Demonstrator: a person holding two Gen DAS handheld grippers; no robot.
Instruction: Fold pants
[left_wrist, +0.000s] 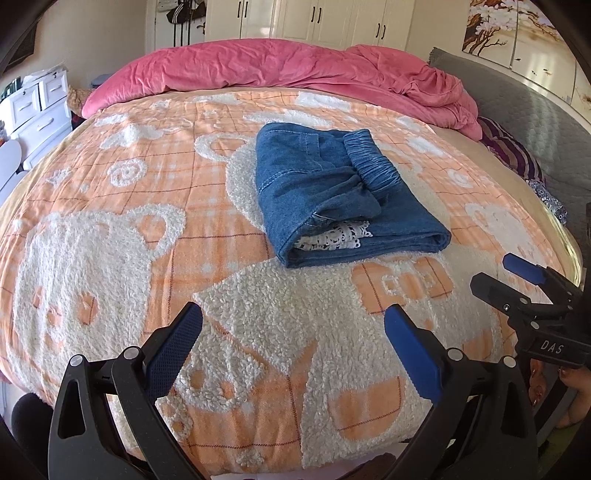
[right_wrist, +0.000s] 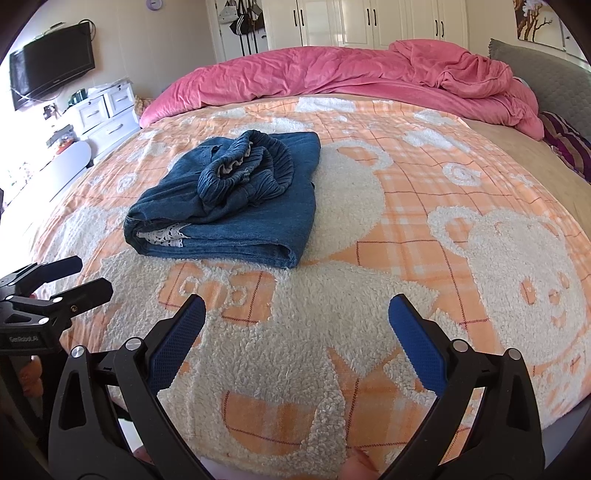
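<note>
Status: the pants (left_wrist: 332, 192) lie on the bed (left_wrist: 110, 206), on the orange-and-white bear blanket (left_wrist: 280, 332), forward of both of my tools and touched by neither. They form a compact denim bundle several layers thick. The elastic waistband (left_wrist: 373, 162) sits bunched on top, and a strip of white lace trim (left_wrist: 332, 238) shows at the near open edge between the layers.

Left gripper (left_wrist: 293, 325): jaws spread wide, holding nothing, poised over bare blanket short of the bundle. Right gripper (right_wrist: 297, 314): jaws likewise spread wide and holding nothing; the bundle lies ahead of it and to its left.

Step in hand, by my judgement: the main folds look complete, and both tools stand clear of the garment. The task is at or near its end. The remaining fault is the waistband, which in the right wrist view is rumpled into a loose ring rather than lying flat.

Next move, if one is required:
1. Bring one tool forward to the waistband.
2. Close on the elastic edge only, not on the layers below.
3. Draw it flat across the top of the bundle.
4. Steady the near folded edge with the other tool.

Caution: pulling too hard would probably drag the upper layer and open the fold. The pink duvet (left_wrist: 280, 66) at the far side is well apart and poses no obstruction.
</note>
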